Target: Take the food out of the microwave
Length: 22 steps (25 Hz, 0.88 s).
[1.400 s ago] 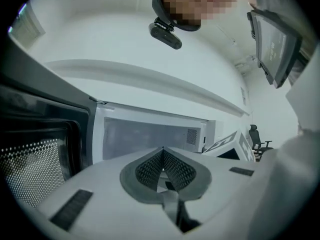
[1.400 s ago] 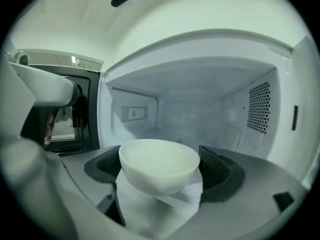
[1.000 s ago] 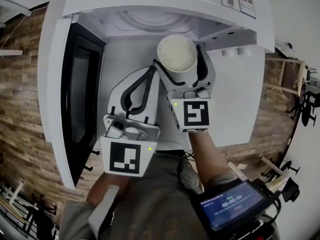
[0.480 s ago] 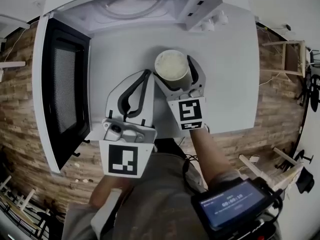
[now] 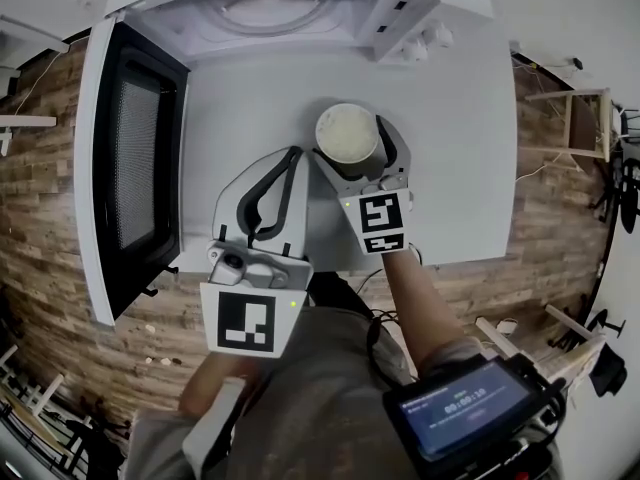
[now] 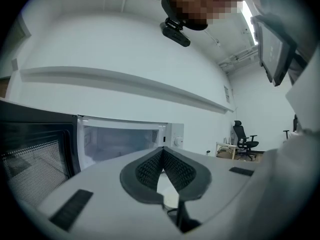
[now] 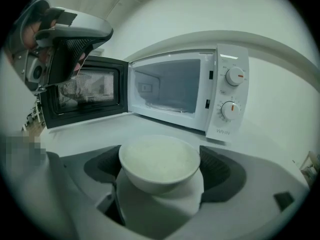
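The right hand-held gripper (image 5: 356, 144) is clamped on a white bowl of rice (image 5: 347, 131) at 12 o'clock, over the counter (image 5: 455, 168) and clear of the microwave (image 5: 290, 8). The microwave's door (image 5: 135, 158) stands open at 9 o'clock and its cavity is empty. The left hand-held gripper (image 5: 289, 161) is closed on nothing. Removal looks done; setting the bowl down likely remains.
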### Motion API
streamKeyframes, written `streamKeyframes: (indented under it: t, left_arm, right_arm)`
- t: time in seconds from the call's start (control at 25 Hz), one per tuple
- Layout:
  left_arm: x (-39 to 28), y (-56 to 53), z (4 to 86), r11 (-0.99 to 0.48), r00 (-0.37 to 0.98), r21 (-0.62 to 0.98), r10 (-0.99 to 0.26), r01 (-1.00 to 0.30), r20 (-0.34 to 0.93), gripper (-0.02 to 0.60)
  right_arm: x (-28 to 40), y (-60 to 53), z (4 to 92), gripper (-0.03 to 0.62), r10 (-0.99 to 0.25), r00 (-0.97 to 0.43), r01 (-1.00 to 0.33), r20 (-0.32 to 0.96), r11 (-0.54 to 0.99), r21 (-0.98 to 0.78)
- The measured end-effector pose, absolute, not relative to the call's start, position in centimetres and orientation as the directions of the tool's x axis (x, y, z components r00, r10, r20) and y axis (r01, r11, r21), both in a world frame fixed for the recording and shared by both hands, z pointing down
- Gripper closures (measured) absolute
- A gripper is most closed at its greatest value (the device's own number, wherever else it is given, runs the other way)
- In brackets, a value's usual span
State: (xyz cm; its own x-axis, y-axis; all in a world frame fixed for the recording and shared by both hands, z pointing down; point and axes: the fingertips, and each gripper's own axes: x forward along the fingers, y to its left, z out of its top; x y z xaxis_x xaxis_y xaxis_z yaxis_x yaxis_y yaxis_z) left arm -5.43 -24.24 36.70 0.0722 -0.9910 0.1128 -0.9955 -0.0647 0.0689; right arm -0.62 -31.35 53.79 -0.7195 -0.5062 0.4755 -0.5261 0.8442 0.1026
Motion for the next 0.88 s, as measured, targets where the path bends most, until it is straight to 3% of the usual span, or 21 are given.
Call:
streamKeyframes:
  t: [0.52,0.88]
  left_arm:
    - [-5.2,-22.7,35.2,-0.019,0.022,0.042,-0.996,-0.999,0.087,0.575]
    - [-6.2,-20.8,33.6,0.047,-0.045,0.038,-0.998,-0.998,0.054,0.575]
  right_arm:
    - [-0.3,-30.8,54.4,0.102,-0.474,-0.735,-0.5,0.485,0.862,0.085]
    - [3.0,-28.9,49.3,0.102,-0.464,-0.781,-0.485,0.418,0.872,0.064]
